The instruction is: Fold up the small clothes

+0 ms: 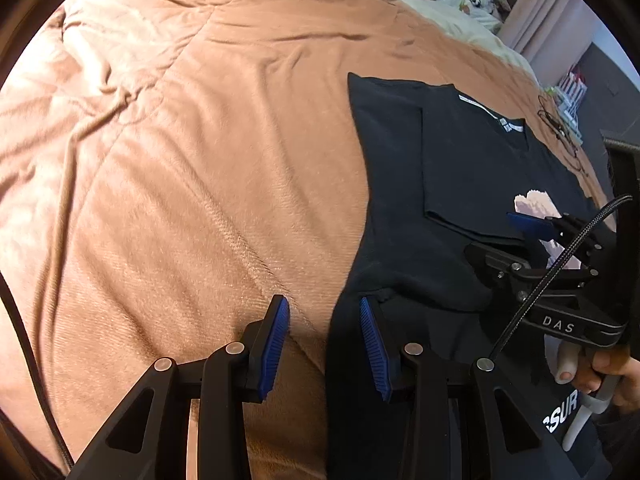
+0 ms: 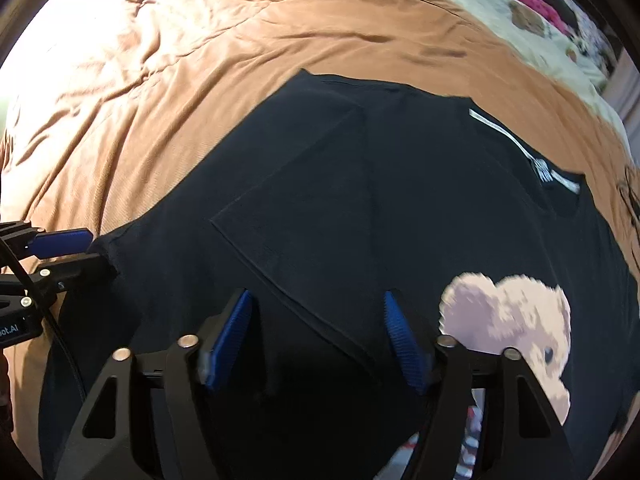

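Observation:
A black T-shirt (image 1: 452, 168) with a bear print (image 2: 512, 320) lies on a brown blanket, its left sleeve folded in over the chest (image 2: 304, 216). My left gripper (image 1: 324, 312) is open, straddling the shirt's left edge near the hem. My right gripper (image 2: 318, 308) is open and empty, hovering over the folded sleeve's lower edge. The right gripper also shows in the left wrist view (image 1: 532, 232), above the shirt's middle. The left gripper appears at the left of the right wrist view (image 2: 80, 248), at the shirt's edge.
The brown blanket (image 1: 180, 160) covers the bed to the left and beyond the shirt. A cream sheet with bear prints (image 2: 524, 20) and pink cloth lie at the far right. A thin black cord (image 1: 560, 128) lies beyond the collar.

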`<state>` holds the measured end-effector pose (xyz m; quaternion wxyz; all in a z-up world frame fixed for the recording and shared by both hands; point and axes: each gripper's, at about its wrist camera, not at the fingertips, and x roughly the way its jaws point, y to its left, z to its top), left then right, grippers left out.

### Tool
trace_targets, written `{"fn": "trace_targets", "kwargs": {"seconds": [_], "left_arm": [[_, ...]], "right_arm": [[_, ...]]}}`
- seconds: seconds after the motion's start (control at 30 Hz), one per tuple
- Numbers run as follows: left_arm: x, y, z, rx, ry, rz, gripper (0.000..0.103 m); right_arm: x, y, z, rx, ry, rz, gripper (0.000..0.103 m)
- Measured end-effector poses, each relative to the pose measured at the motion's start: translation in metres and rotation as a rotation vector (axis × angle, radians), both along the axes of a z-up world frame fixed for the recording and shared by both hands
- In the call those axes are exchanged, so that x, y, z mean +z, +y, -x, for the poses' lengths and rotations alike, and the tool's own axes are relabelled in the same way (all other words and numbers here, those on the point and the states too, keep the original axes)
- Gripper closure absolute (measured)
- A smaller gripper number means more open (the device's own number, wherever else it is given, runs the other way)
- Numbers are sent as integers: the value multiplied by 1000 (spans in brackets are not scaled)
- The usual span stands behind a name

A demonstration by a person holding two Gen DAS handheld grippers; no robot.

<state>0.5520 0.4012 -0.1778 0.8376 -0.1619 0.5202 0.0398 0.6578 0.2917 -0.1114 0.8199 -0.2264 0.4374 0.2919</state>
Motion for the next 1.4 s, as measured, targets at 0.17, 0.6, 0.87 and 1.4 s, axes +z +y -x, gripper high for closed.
{"fn": "trace_targets", "kwargs": {"seconds": [0.17, 0.6, 0.87, 1.4], "left_arm": [[-1, 8, 2, 8, -23, 19, 72], [0, 11, 8, 20, -12, 2, 77], [18, 4, 18, 48, -14, -30, 77], [39, -4, 14, 65, -40, -56, 77]], "right_arm": [[-7, 12, -10, -7, 9, 1, 26], [5, -67, -76, -315, -3, -34, 26], [12, -123, -83, -342, 76, -82, 26], [0, -107, -114, -186, 308, -381, 59]]}}
